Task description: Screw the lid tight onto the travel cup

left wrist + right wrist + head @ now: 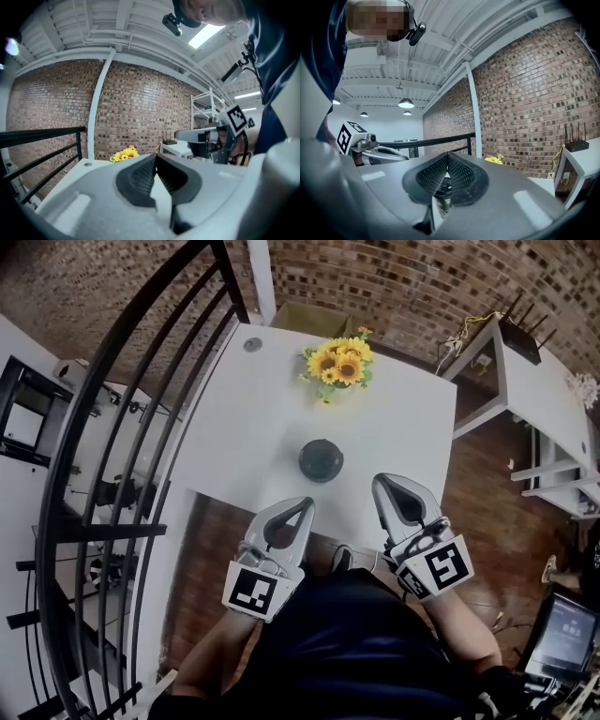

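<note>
A brick wall [422,277] filled the top of the head view, and a black railing [122,427] curved down the left side. A white table [272,409] ran from the upper centre to the middle of the frame. A smaller white side table [534,381] at the upper right carried a black router [523,338].

The left gripper [305,502] and the right gripper [380,482] lay side by side at the table's lower edge, well apart from each other. Each gripper view showed its ribbed pads meeting tip to tip, left [155,157] and right [447,157], with nothing pinched between them.

A bunch of sunflowers [339,362] stood near the table's top edge. The travel cup [321,460] stood upright below them at the middle of the frame, just above and between the two gripper tips and touching neither. In the right gripper view it showed beyond the pads [443,192], a black lid [442,183] over a patterned body whose print was too blurred to read.

Black-and-white square markers faced up on the left cube [251,589] and the right cube [441,568]. A lit screen [562,634] at the lower right bore writing too small to read.
</note>
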The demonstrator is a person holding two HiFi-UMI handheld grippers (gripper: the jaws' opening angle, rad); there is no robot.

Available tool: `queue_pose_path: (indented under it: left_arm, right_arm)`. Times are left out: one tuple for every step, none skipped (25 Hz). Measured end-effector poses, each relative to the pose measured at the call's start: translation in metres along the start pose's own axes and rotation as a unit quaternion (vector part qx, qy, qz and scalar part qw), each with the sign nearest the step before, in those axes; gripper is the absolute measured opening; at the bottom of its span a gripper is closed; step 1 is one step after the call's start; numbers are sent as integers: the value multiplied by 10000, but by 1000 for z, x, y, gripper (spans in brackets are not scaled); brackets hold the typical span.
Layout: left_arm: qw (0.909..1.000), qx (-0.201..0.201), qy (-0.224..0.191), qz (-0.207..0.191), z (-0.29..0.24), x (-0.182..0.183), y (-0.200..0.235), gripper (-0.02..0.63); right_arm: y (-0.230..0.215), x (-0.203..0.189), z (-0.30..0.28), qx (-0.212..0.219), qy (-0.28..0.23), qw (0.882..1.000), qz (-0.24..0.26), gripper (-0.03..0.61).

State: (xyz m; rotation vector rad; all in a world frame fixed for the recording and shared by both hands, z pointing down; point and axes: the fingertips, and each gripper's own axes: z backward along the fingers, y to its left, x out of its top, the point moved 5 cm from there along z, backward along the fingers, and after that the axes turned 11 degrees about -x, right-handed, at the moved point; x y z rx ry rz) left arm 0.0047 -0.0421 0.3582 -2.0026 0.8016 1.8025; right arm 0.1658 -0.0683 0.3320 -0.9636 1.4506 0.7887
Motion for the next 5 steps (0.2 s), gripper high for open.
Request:
queue_pose_path:
  left_arm:
    - [10000, 0, -3, 0, 1, 0, 0, 5]
    - [10000, -1, -3, 2, 1, -1, 0, 5]
    - [10000, -4, 3, 1, 2, -2, 0, 5]
    - [10000, -9, 11, -3, 2, -3, -1, 5]
    - [10000, -13, 19, -6, 1, -4, -1, 5]
  right_arm:
    - [1, 0, 0, 0, 7, 10000, 8, 11]
    - [1, -1, 0, 1, 11, 10000, 17, 11]
    - [2, -1, 0, 3, 14, 10000, 25, 11]
    - [2, -2, 0, 3, 16, 10000, 33, 11]
    - [2, -2, 1, 4, 18, 10000, 41, 12]
